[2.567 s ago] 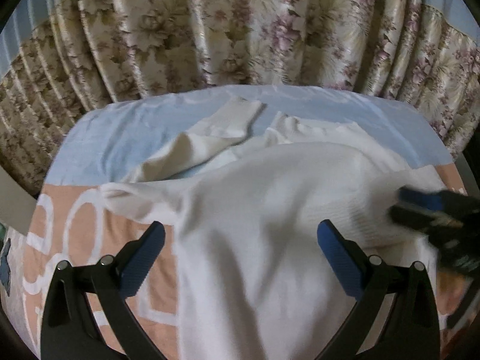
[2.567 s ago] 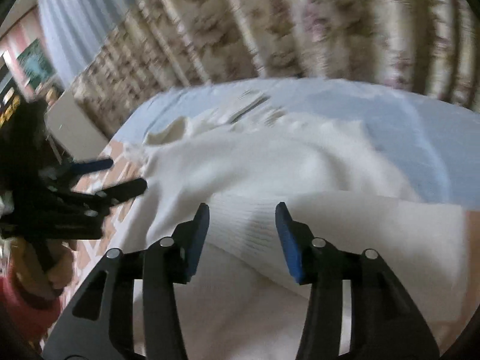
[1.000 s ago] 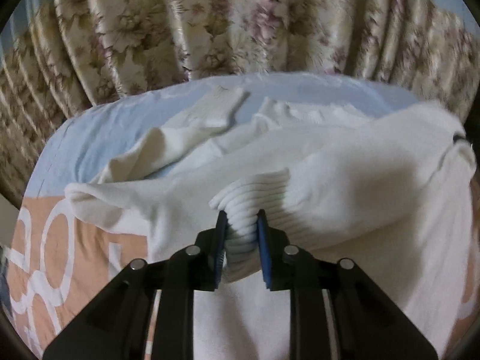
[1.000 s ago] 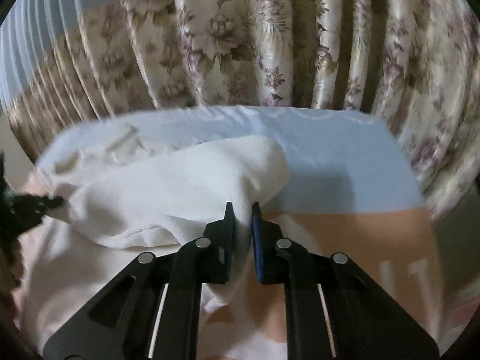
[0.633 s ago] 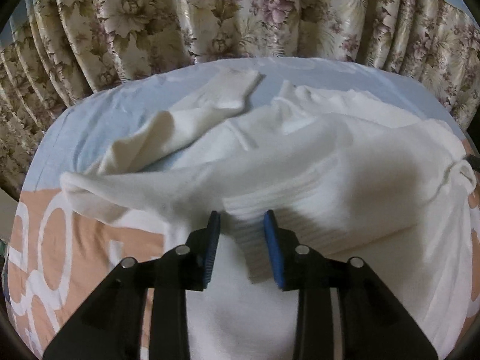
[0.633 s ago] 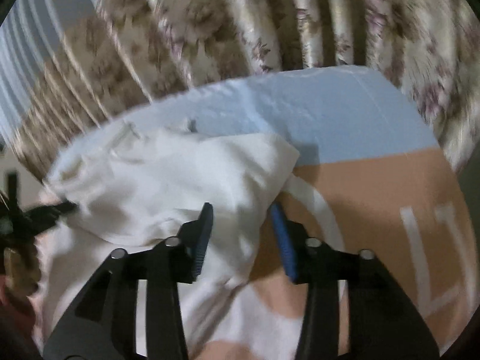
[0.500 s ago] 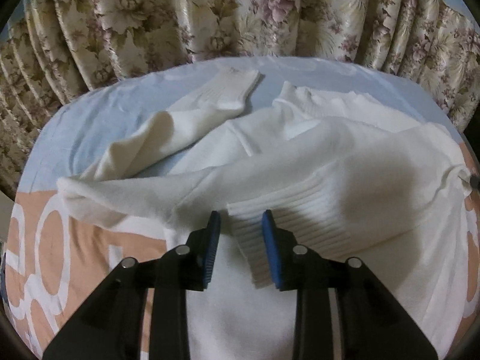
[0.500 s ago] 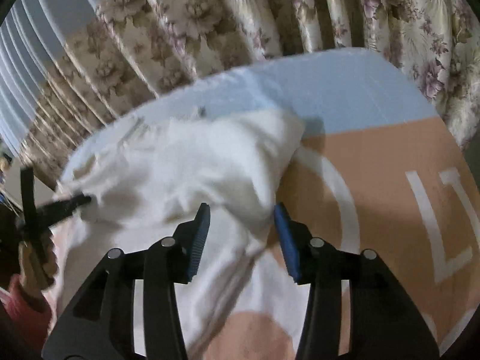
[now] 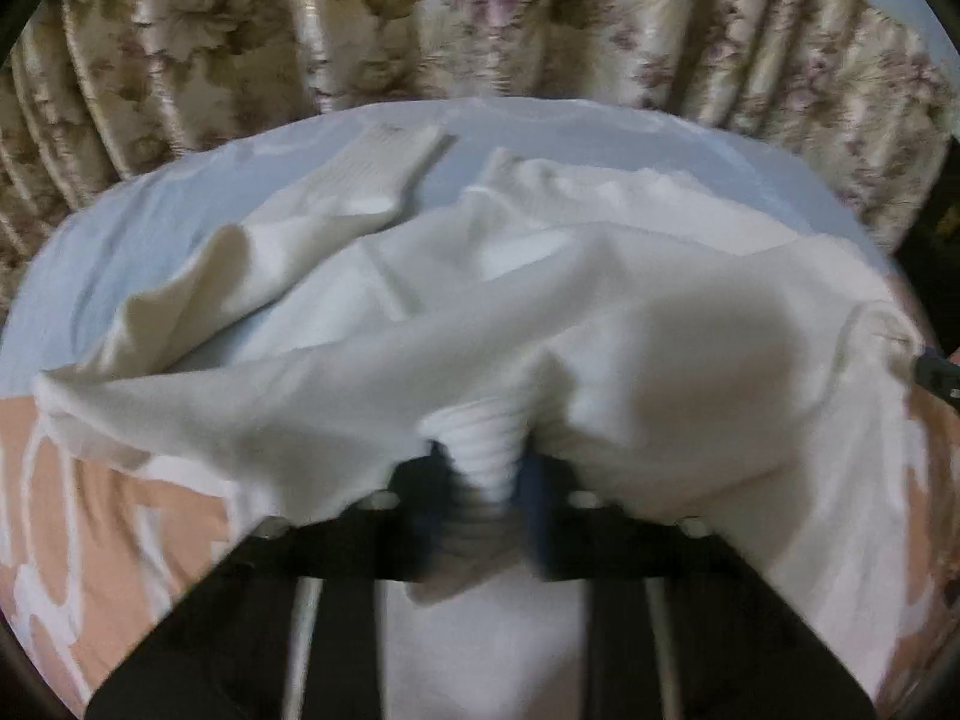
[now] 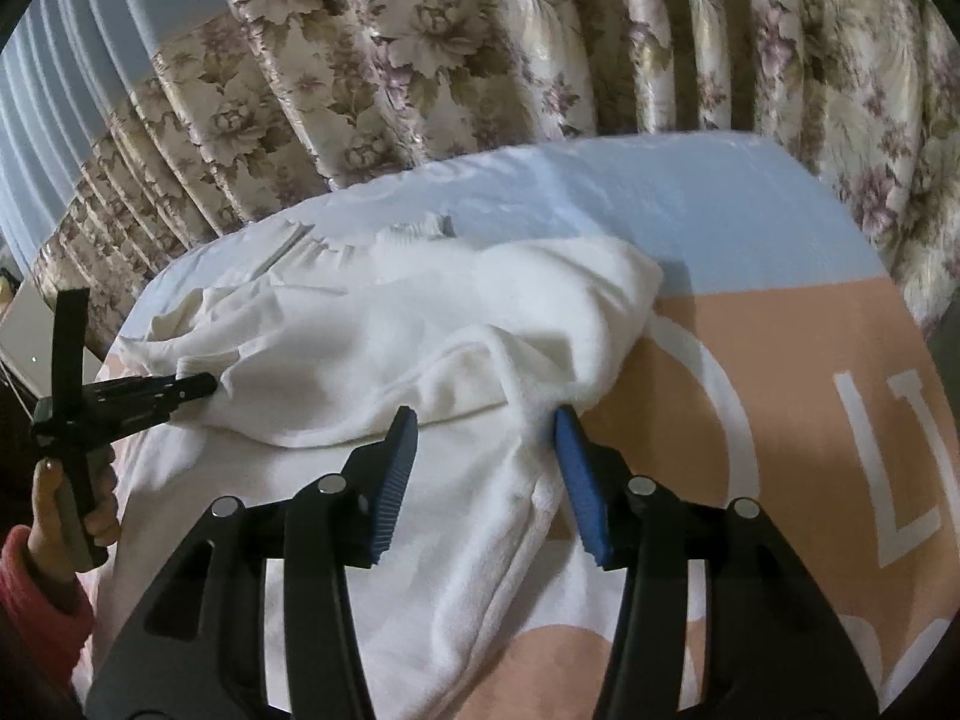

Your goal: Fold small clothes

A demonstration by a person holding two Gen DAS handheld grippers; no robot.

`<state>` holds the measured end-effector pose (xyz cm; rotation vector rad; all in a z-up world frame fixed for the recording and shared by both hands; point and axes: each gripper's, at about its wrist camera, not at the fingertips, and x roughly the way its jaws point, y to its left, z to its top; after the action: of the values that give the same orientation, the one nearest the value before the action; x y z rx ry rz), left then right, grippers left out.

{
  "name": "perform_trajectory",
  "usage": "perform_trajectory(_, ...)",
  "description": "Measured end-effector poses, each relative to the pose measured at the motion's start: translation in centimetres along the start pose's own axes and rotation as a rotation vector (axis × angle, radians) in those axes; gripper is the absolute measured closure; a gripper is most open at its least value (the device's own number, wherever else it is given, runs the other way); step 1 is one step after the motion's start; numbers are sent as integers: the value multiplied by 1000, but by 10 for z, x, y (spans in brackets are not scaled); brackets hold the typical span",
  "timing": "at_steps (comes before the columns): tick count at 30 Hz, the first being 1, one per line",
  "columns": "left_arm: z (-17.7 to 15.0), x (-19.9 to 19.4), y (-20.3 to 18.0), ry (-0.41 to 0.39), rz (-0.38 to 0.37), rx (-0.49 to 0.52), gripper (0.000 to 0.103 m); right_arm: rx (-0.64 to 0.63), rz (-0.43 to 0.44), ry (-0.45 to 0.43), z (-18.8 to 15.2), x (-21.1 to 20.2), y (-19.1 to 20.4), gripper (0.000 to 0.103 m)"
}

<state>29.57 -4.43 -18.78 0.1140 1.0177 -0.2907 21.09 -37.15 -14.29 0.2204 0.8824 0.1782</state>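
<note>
A white knit sweater (image 9: 630,324) lies crumpled on the bed; it also shows in the right wrist view (image 10: 372,348). Its left sleeve with a ribbed cuff (image 9: 372,180) lies stretched toward the far side. My left gripper (image 9: 483,480) is shut on the sweater's ribbed cuff (image 9: 483,444), which bunches between the blue pads; the view is blurred. The left gripper also shows from the side in the right wrist view (image 10: 198,387), pinching the fabric. My right gripper (image 10: 486,450) is open above a fold of the sweater, holding nothing.
The bedspread is light blue (image 10: 660,192) at the far side and peach with white patterns (image 10: 810,372) nearer. Floral curtains (image 10: 480,48) hang behind the bed. A hand in a red sleeve (image 10: 54,540) holds the left gripper.
The left gripper had let go of the ribbed cuff and has now shut on it again. The right gripper has opened wider and let go of the sweater's fold.
</note>
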Motion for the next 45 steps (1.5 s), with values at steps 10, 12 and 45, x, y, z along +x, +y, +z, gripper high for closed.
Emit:
perform_trajectory(10,17,-7,12,-8,85,97,77,-38,-2,-57,18,-1,15,52)
perform_trajectory(12,10,-1,17,-1,81,91,74,-45,-11,-11,19,13,17,52)
perform_trajectory(45,61,-10,130,8,68,1,91,-144,-18,56,24,67,71,52)
